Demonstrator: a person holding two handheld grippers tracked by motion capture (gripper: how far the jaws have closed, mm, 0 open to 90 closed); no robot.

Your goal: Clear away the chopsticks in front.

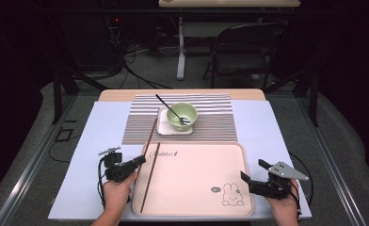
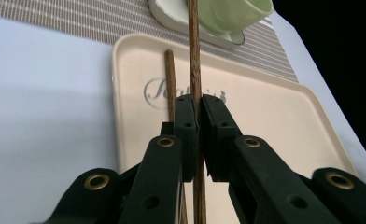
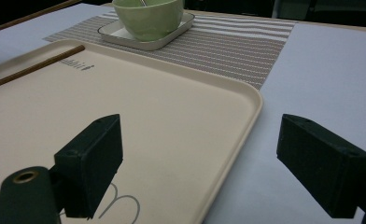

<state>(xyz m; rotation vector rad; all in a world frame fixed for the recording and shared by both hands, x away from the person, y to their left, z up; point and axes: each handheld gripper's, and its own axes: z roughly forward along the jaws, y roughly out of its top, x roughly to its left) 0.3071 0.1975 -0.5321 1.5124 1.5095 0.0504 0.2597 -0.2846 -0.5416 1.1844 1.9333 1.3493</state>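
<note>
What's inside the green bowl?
A black-handled metal spoon rests inside the round pale-green bowl, its handle sticking out over the rim toward the back left. The bowl's floor under the spoon's head is hidden, and no food is visible.

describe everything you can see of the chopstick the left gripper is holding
The held chopstick is a thin, straight, dark brown stick with a wood-like grain. The left gripper has its black jaws shut on it. In the high view it runs from the gripper's jaws up toward the white dish under the green bowl. A second chopstick lies beside it on the beige tray.
</note>
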